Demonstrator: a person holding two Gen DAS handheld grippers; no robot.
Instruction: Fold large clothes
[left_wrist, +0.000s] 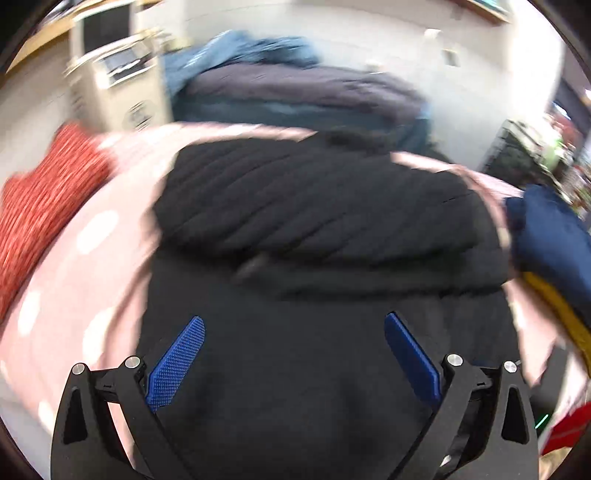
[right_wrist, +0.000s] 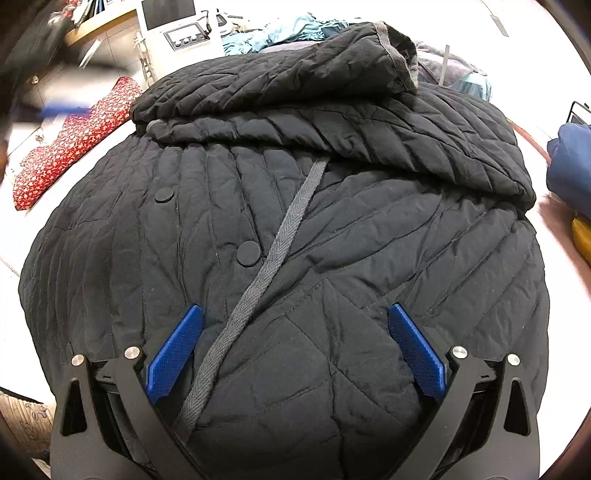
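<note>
A black quilted jacket (right_wrist: 288, 229) lies spread on a pink dotted sheet (left_wrist: 85, 258), its sleeves folded across the upper part. A grey drawstring (right_wrist: 266, 258) runs down its front past two round snaps. My right gripper (right_wrist: 295, 317) is open, close above the jacket's lower front, with the drawstring passing by the left finger (right_wrist: 173, 354). In the blurred left wrist view the jacket (left_wrist: 314, 229) fills the middle. My left gripper (left_wrist: 295, 325) is open and empty over the jacket's lower part.
A red patterned cloth (right_wrist: 74, 140) lies to the left. A navy garment (right_wrist: 570, 162) with something yellow (right_wrist: 583, 236) beneath sits at the right. Blue and dark clothes (left_wrist: 288, 81) are piled behind. A white appliance (right_wrist: 177, 26) stands at the back left.
</note>
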